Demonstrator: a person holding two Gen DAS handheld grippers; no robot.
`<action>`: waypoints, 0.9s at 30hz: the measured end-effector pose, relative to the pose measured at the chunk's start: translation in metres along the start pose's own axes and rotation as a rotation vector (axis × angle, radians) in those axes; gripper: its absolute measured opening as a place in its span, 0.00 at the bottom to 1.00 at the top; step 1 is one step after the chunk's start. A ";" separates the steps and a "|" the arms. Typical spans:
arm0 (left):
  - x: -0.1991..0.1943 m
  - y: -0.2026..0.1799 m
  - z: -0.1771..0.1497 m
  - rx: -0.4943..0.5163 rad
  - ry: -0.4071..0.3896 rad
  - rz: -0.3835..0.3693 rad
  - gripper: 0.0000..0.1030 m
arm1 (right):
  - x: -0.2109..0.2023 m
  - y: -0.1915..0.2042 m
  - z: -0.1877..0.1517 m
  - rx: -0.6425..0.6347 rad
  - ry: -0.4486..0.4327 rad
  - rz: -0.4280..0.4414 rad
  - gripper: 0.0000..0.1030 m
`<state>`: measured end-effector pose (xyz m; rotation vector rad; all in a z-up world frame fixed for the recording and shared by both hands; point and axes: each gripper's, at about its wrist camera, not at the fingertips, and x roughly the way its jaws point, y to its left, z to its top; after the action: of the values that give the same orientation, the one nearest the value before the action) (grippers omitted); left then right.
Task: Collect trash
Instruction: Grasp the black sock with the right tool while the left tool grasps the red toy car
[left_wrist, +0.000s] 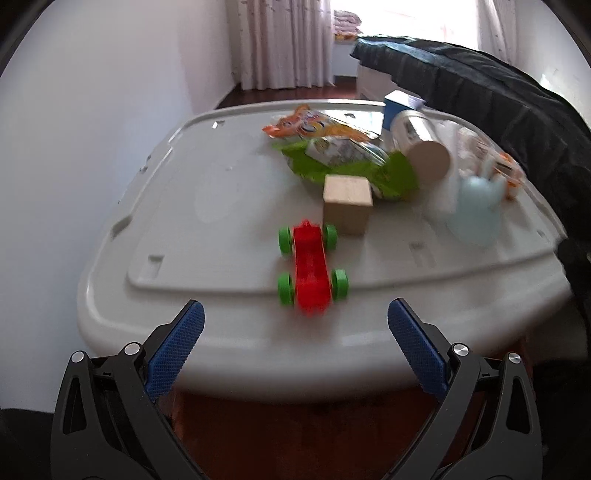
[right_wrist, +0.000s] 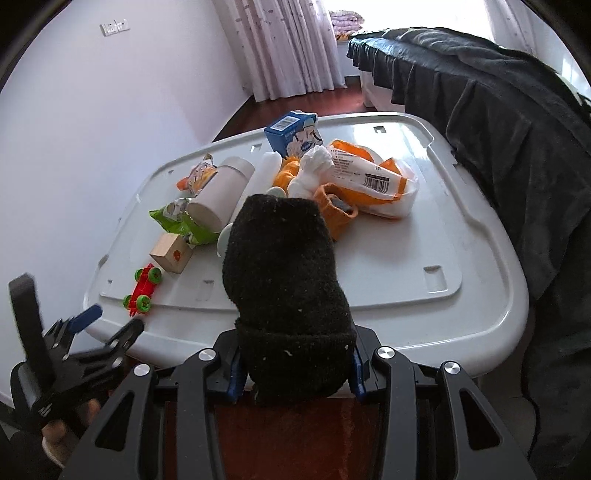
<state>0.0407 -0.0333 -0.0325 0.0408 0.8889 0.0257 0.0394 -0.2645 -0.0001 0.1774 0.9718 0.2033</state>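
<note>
My right gripper (right_wrist: 295, 369) is shut on a black sock (right_wrist: 284, 266), which stands up between its jaws and hides the fingertips. Above the near edge of the white bin lid (left_wrist: 203, 221) my left gripper (left_wrist: 295, 306) is open and holds nothing; the right wrist view shows the left gripper (right_wrist: 110, 321) at the lower left. On the lid lie a green wrapper (left_wrist: 351, 166), an orange snack wrapper (left_wrist: 306, 125), a cardboard tube (right_wrist: 221, 192), a blue carton (right_wrist: 293, 133), a crumpled white tissue (right_wrist: 314, 166) and an orange-and-white tissue pack (right_wrist: 369, 177).
A red toy car (left_wrist: 310, 266) with green wheels lies just ahead of the left gripper, and a wooden block (left_wrist: 347, 206) sits behind it. An orange sock (right_wrist: 336, 214) lies mid-lid. A bed with a dark cover (right_wrist: 498, 129) borders the right side. The white wall (right_wrist: 92, 129) is on the left.
</note>
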 end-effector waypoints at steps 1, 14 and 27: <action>0.007 0.001 0.003 -0.019 -0.015 0.013 0.94 | 0.000 0.000 0.000 0.004 -0.004 0.000 0.41; 0.015 0.002 -0.008 -0.008 -0.122 0.016 0.38 | 0.013 0.004 0.007 0.010 0.003 -0.006 0.42; -0.084 0.007 -0.011 0.016 -0.179 -0.097 0.38 | -0.015 0.011 -0.005 -0.020 -0.055 0.048 0.42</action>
<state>-0.0213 -0.0295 0.0261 0.0145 0.7109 -0.0750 0.0257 -0.2572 0.0118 0.1868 0.9109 0.2511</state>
